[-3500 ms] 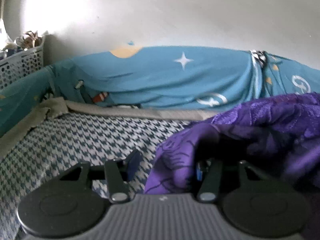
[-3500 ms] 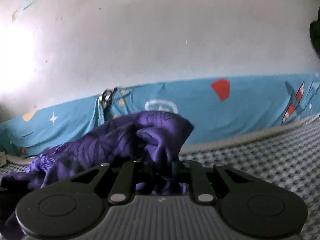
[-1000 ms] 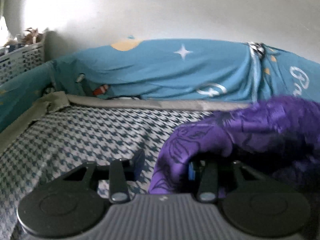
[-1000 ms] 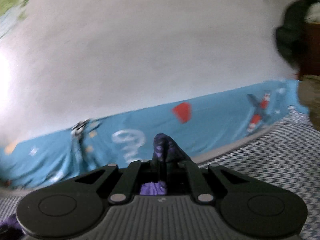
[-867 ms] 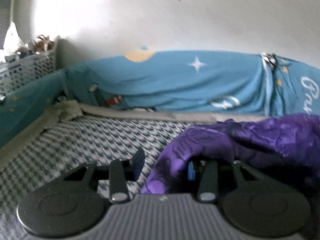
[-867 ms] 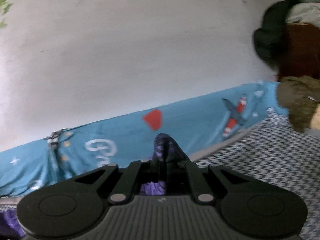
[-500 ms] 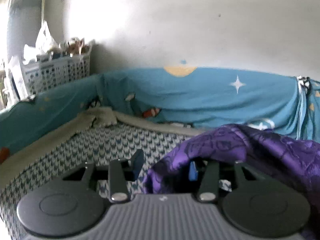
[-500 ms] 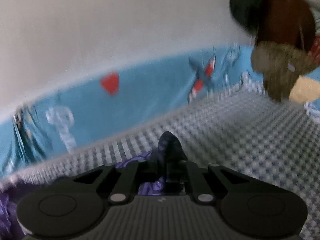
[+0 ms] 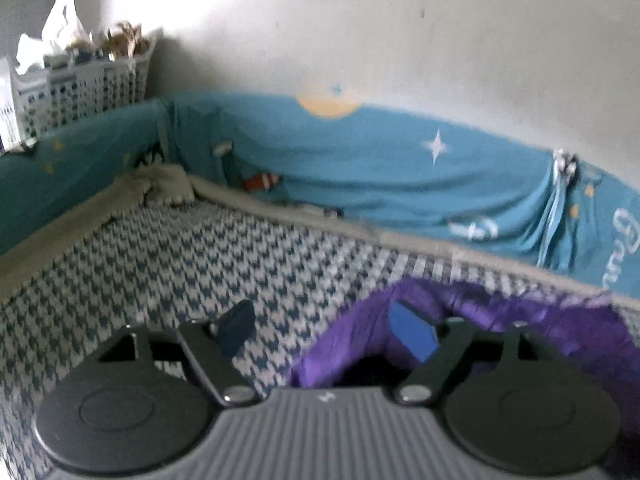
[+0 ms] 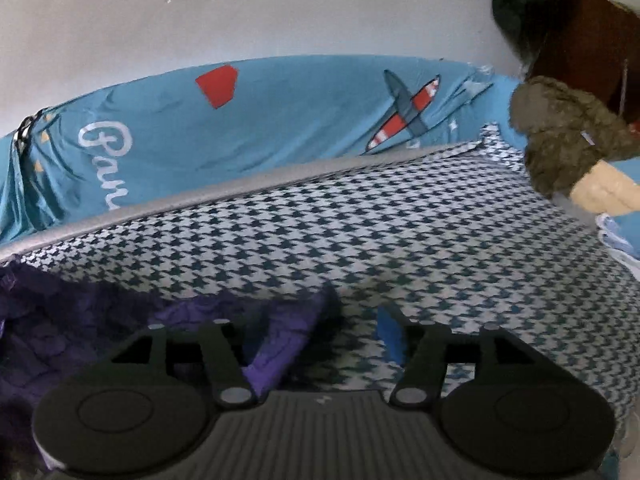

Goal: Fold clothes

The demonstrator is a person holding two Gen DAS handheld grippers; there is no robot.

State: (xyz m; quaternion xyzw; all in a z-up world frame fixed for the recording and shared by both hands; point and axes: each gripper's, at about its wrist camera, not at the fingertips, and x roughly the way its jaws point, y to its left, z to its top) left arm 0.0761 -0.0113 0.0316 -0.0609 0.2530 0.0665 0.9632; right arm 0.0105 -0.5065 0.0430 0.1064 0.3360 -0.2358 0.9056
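A purple patterned garment [image 9: 532, 320] lies crumpled on the houndstooth mattress [image 9: 160, 256]. In the left wrist view it sits at the lower right, bunched around the blue pad of the right finger [image 9: 412, 336]. My left gripper [image 9: 324, 332] is open wide, low over the mattress, with only checkered sheet between its fingers. In the right wrist view the garment [image 10: 80, 328] spreads over the lower left and covers the left finger. My right gripper [image 10: 356, 324] is open, and a corner of the cloth reaches into its gap.
A blue printed bumper [image 10: 280, 120] runs along the white wall behind the mattress [image 10: 440, 240]. A white lattice basket [image 9: 84, 80] stands at the far left corner. A brown fuzzy bundle [image 10: 568, 136] and dark clothes [image 10: 520, 8] sit at the far right.
The right gripper, shut on the raised garment a second ago, came down to the mattress and opened, letting it go. The left gripper's fingers spread wider and the cloth settled flat.
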